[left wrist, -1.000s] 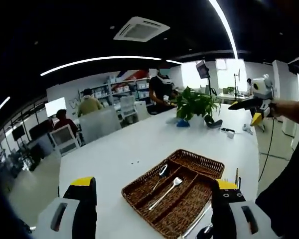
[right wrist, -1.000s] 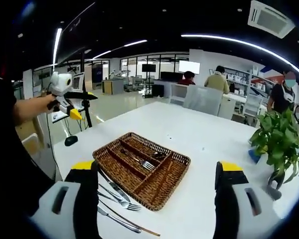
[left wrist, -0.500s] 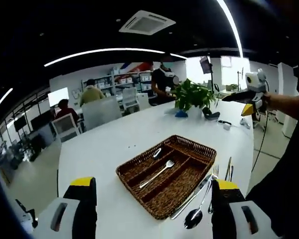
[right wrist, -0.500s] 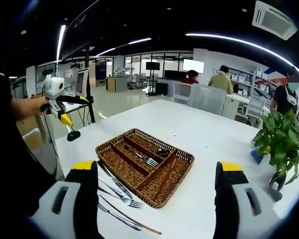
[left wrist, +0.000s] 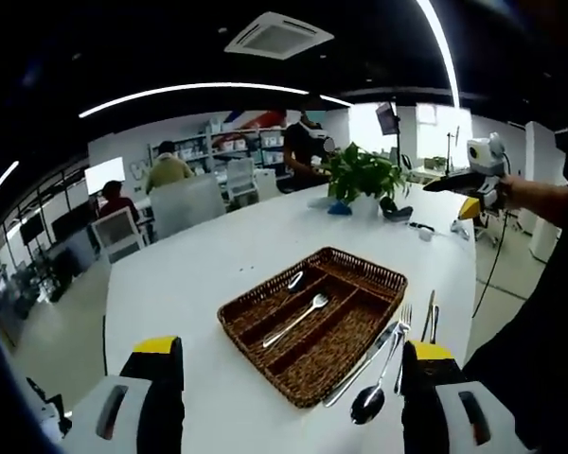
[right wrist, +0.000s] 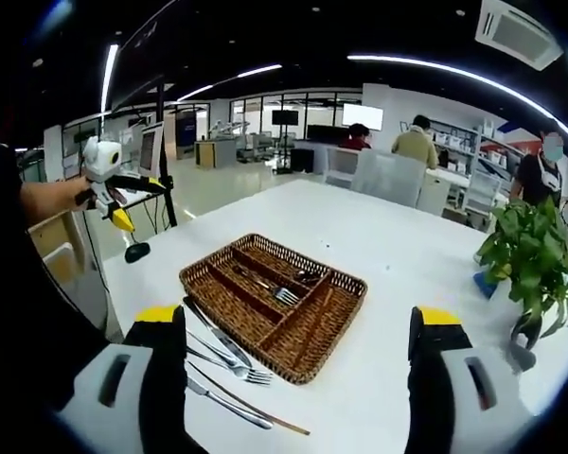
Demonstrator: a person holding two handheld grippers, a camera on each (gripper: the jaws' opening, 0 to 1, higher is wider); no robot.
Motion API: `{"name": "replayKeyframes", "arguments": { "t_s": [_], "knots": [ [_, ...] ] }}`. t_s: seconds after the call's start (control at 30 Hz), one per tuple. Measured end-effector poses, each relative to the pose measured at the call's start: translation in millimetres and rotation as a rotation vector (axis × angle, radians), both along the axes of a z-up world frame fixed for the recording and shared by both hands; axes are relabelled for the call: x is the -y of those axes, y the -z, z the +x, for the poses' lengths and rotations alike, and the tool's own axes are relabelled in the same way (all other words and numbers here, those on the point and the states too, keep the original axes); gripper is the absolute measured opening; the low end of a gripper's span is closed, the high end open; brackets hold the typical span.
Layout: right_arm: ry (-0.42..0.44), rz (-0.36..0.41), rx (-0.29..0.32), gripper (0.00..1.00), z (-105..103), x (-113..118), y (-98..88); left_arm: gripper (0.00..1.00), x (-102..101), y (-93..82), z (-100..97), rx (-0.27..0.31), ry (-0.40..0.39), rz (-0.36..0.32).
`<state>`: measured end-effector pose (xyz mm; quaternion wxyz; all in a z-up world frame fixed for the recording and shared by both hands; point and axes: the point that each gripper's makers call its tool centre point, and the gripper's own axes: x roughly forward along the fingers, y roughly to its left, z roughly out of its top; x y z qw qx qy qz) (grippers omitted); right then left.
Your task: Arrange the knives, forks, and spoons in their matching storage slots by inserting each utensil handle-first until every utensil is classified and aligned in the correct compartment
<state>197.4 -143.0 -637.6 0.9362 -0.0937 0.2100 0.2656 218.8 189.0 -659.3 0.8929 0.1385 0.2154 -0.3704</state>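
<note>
White table (left wrist: 218,255) (right wrist: 388,255) carries everything. Wicker tray (left wrist: 374,277) (right wrist: 201,284) sits near its middle, split into long compartments with a short cross slot at one end.

Left gripper (left wrist: 292,397): jaws wide apart, nothing between them, held above the table short of the tray. It also appears at the left edge of the right gripper view (right wrist: 123,201), held in a hand.
Right gripper (right wrist: 298,397): jaws likewise spread and empty, above the table on the tray's other side. Seen in the left gripper view at far right (left wrist: 469,184).

Inside tray: one fork (left wrist: 297,319) (right wrist: 276,294) lying along a long compartment; one spoon (left wrist: 294,281) (right wrist: 308,278) in the cross slot.

Loose utensils lie on the table just beside the tray's long edge: knife (left wrist: 364,361) (right wrist: 216,331), a second spoon (left wrist: 374,392), a second fork (left wrist: 404,317) (right wrist: 229,369). Further pieces lie alongside; types unclear.

Potted plant (left wrist: 360,180) (right wrist: 530,260) stands at the table's far end, well apart from the tray.
</note>
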Motion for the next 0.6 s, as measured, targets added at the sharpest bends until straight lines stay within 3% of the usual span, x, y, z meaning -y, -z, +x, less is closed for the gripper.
{"name": "replayKeyframes", "arguments": {
  "t_s": [0.37, 0.6],
  "knots": [
    [0.010, -0.019, 0.012, 0.99, 1.7, 2.4, 2.8, 1.00, -5.9, -0.7, -1.3, -0.011, -0.013, -0.027],
    [-0.021, -0.027, 0.009, 0.99, 4.5, -0.6, 3.7, 1.00, -5.8, -3.7, -4.3, 0.011, -0.007, -0.022]
  ]
}}
